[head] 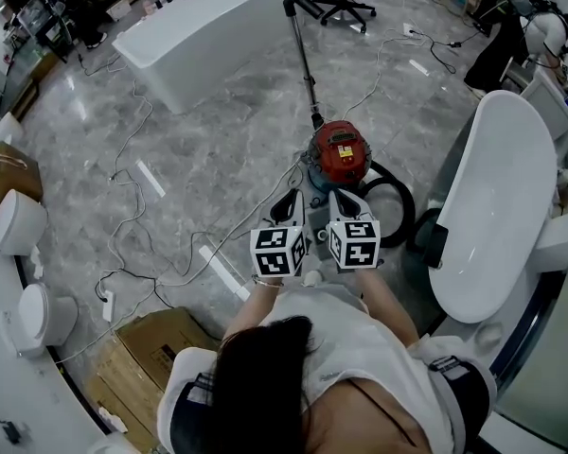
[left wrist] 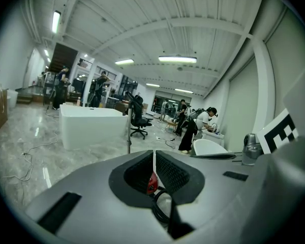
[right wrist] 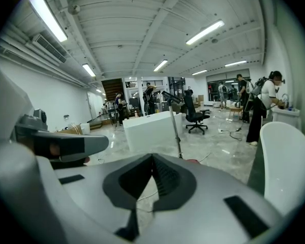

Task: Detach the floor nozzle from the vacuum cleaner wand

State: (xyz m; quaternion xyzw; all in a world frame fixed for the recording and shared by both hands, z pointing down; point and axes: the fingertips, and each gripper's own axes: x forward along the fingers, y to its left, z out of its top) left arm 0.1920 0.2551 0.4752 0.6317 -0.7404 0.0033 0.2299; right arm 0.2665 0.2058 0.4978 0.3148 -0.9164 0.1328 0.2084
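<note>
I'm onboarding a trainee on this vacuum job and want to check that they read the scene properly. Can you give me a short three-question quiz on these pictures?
1. True or false: the left tongs and the right tongs are both shut and empty.
2. The vacuum canister on the floor is: A blue, B red, C yellow.
3. Fill in: in the head view, the black hose loops at the canister's ____ side.
Key: 1 true; 2 B; 3 right.
</note>
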